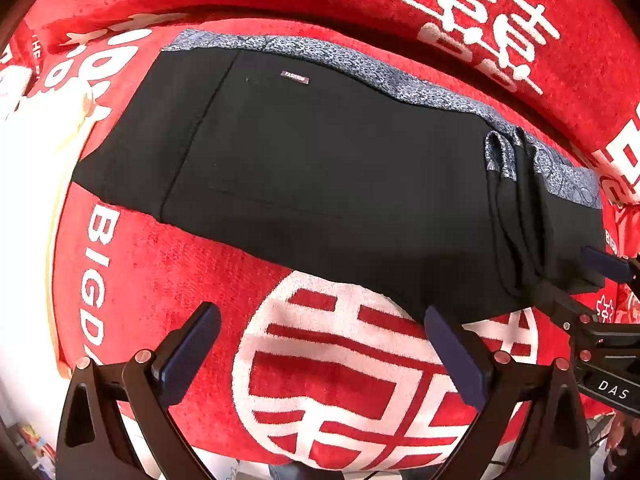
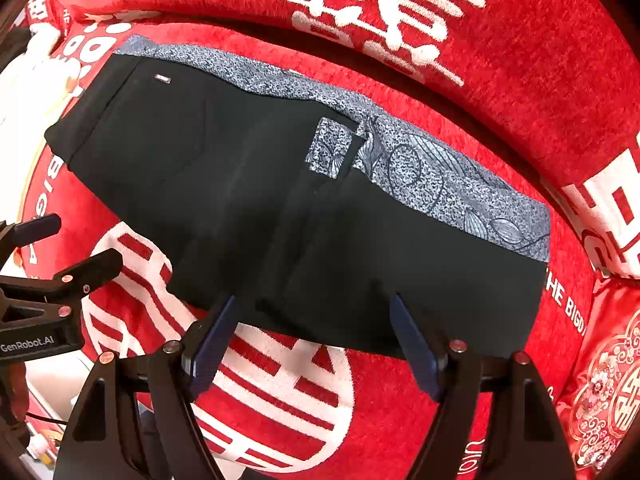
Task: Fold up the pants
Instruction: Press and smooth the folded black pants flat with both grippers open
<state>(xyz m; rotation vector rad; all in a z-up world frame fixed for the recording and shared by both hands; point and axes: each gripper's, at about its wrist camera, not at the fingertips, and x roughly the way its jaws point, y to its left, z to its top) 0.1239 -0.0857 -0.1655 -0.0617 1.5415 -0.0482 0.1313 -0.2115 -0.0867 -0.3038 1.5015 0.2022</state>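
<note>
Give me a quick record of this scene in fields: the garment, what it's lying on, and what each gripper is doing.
garment: black pants with a blue-grey patterned waistband, already folded into a compact stack
label: small fabric tag on the top layer
surface: red plush cover with white characters
left gripper: jaws open, empty, by the stack's near edge
right gripper: jaws open, empty, at the stack's near edge
contact: cannot tell whether either touches the cloth
</note>
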